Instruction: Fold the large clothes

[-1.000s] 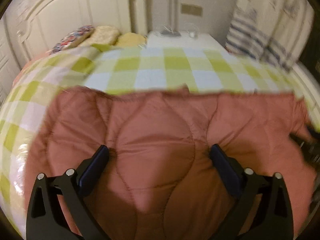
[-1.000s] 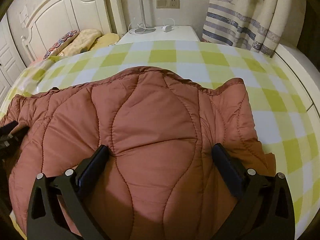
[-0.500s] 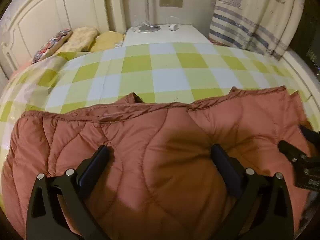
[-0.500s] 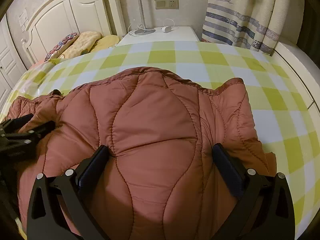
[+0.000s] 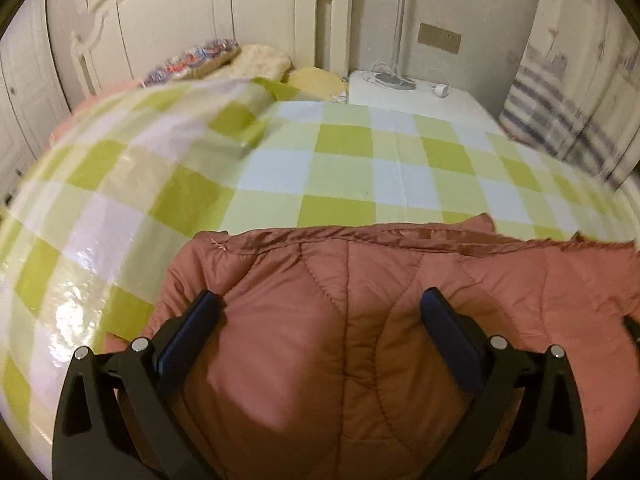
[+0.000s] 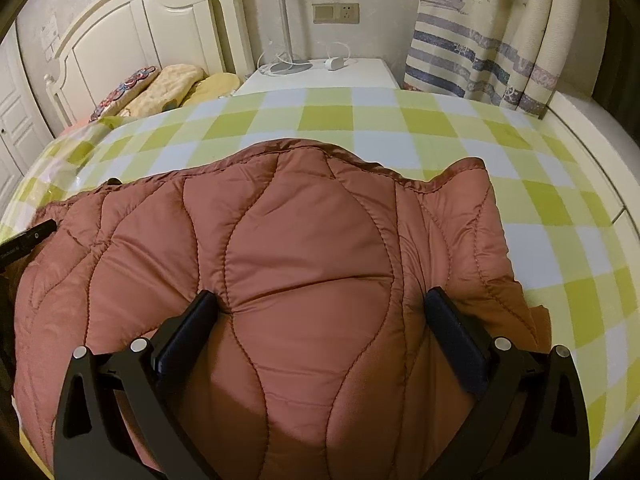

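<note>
Both views are dim and warm-toned, lit as if by indoor lamp light from above. In the left wrist view, glare shines off the glossy checked bed cover (image 5: pixel 76 292) at the lower left of the frame, and motion blur smears the curtain (image 5: pixel 568 92) at the upper right and the pillows (image 5: pixel 224 60) near the top. The right wrist view is sharper; stitching on the quilted coat (image 6: pixel 304 248) reads clearly. A soft shadow darkens the coat at the bottom centre of each frame, between the tool fingers (image 6: pixel 188 328). Fisheye distortion bends the headboard (image 6: pixel 132 32) and bed edges, and black vignetting rims every corner.
</note>
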Demonstrator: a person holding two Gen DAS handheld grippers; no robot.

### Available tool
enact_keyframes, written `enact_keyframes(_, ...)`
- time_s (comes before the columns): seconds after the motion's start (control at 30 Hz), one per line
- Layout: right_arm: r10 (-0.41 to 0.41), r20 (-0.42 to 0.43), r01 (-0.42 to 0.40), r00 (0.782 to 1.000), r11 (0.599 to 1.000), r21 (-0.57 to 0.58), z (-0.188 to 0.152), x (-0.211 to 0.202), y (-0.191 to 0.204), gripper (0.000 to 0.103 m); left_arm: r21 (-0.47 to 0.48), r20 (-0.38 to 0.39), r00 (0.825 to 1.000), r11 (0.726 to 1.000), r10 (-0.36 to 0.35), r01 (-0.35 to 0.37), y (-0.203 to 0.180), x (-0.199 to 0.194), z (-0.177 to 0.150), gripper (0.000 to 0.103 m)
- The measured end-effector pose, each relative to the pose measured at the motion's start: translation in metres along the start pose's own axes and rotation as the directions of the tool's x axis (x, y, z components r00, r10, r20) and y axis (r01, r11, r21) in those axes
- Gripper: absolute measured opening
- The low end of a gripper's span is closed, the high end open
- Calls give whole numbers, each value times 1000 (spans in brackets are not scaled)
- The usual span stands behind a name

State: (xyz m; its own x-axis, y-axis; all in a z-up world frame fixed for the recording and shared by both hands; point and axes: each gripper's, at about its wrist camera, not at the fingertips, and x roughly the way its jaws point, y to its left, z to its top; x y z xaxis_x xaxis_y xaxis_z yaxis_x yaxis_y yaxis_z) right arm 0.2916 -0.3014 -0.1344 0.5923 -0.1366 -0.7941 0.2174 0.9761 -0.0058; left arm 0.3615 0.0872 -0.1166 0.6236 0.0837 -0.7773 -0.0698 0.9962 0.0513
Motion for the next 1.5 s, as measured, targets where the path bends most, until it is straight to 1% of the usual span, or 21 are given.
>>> enact_keyframes(0.13,-49,-58,49,997,999,-8,7,-2,7,98,40,19,998,997,66,-67,-8,-3,-2,101)
enact_keyframes(0.17,-101,-39,101,994,995,-7,12,-12,14,98,40,18,998,997,66,-67,-7,-2,-2,101)
enact_keyframes(0.2,-102,12,102,995,995,-7,16,-25,23,98,38,16,998,997,63,-64,-7,-2,-2,101)
enact_keyframes(0.27,-11,98,14,995,999,-30,20,-47,47,98,34,17,998,998,59,-60,-6,-2,-2,101)
enact_keyframes(0.33,46,126,-32,991,994,-105,21,-57,81,98,35,17,998,998,60,-60,-6,-2,-3,101)
enact_keyframes(0.4,83,94,-55,992,962,-267,15,-47,129,98,33,17,998,998,58,-58,-6,-2,-3,101)
enact_keyframes(0.47,38,12,-31,999,919,-393,0,-15,160,98,29,18,998,998,52,-53,-5,-2,-3,101)
enact_keyframes(0.5,48,2,-43,999,915,-400,-5,-4,164,98,26,18,999,998,51,-51,-4,-2,-3,101)
enact_keyframes(0.53,78,12,-68,997,925,-374,-5,-3,160,98,19,18,999,999,49,-49,-4,-3,-4,101)
enact_keyframes(0.63,122,-53,-132,991,940,-313,9,-4,142,98,16,11,999,999,36,-37,-3,-1,-3,101)
enact_keyframes(0.7,84,-11,-84,996,949,-305,18,-12,130,98,16,9,999,999,35,-35,-3,-1,-3,101)
enact_keyframes(0.77,17,53,-5,998,974,-226,31,-18,100,98,14,13,999,999,32,-32,-3,-1,-3,101)
enact_keyframes(0.8,9,55,1,998,985,-170,37,-15,80,98,12,13,999,999,30,-30,-2,-1,-3,101)
enact_keyframes(0.87,-63,-15,62,998,998,-27,40,6,34,98,10,13,1000,1000,26,-26,-3,0,-4,101)
enact_keyframes(0.9,-34,-61,36,998,998,44,37,17,14,99,10,12,1000,1000,18,-18,-3,0,-3,101)
enact_keyframes(0.93,40,-63,-33,997,993,111,35,20,-2,98,12,10,1000,1000,14,-14,-3,0,-4,101)
enact_keyframes(0.97,63,-49,-55,997,988,146,34,17,-11,98,13,10,1000,1000,15,-15,-4,0,-4,101)
enact_keyframes(1.03,37,-41,-31,998,990,136,35,7,-11,98,7,7,1000,1000,11,-11,-3,1,-3,101)
enact_keyframes(1.17,15,62,-22,998,995,101,22,-22,2,98,4,5,1000,1000,8,-8,-2,2,-3,101)
enact_keyframes(1.27,-8,20,8,1000,1000,12,4,-9,13,99,5,5,1000,1000,7,-7,-2,2,-3,101)
enact_keyframes(1.5,17,-6,-17,1000,1000,26,2,0,1,99,12,-10,998,998,56,-56,-7,-3,1,101)
